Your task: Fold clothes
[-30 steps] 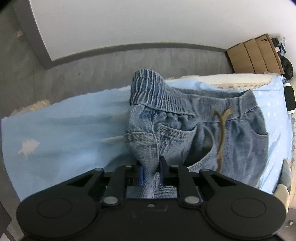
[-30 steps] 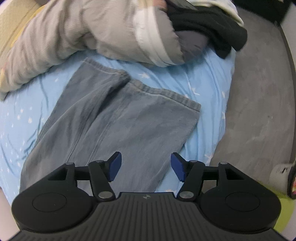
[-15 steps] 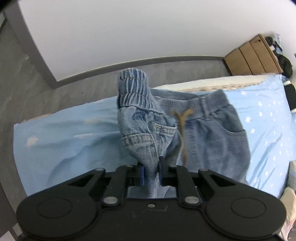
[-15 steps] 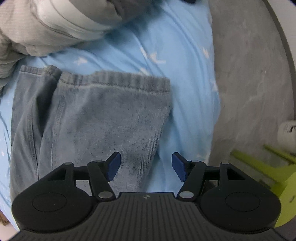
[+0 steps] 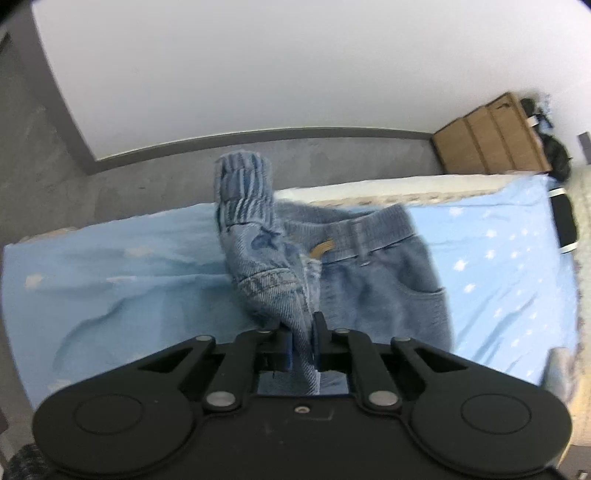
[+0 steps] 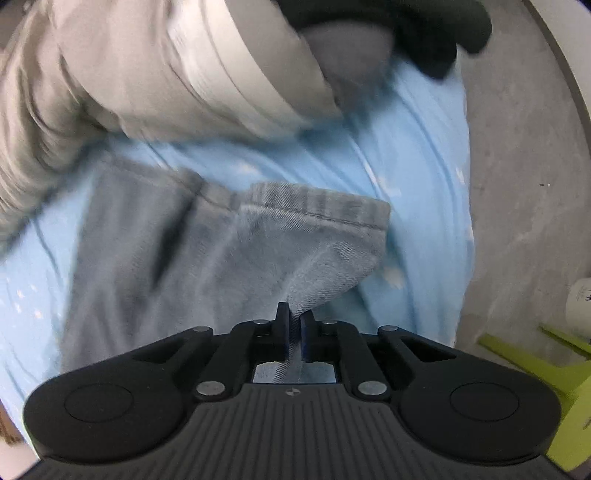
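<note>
A pair of blue jeans lies on a light blue sheet with white stars. My left gripper is shut on the jeans near the left side of the elastic waistband, and that side is lifted and folded over toward the right. A tan drawstring shows at the waist. In the right wrist view my right gripper is shut on the side edge of a jeans leg just below its hem, and the cloth rises into the jaws.
A heap of grey and white clothes with a black garment lies beyond the leg hems. Grey floor borders the bed. A lime-green frame stands at the right. Cardboard boxes lean on the white wall.
My right gripper went from wide open above the leg to shut on the leg's edge. My left gripper rose and carried the waistband side up and over toward the right.
</note>
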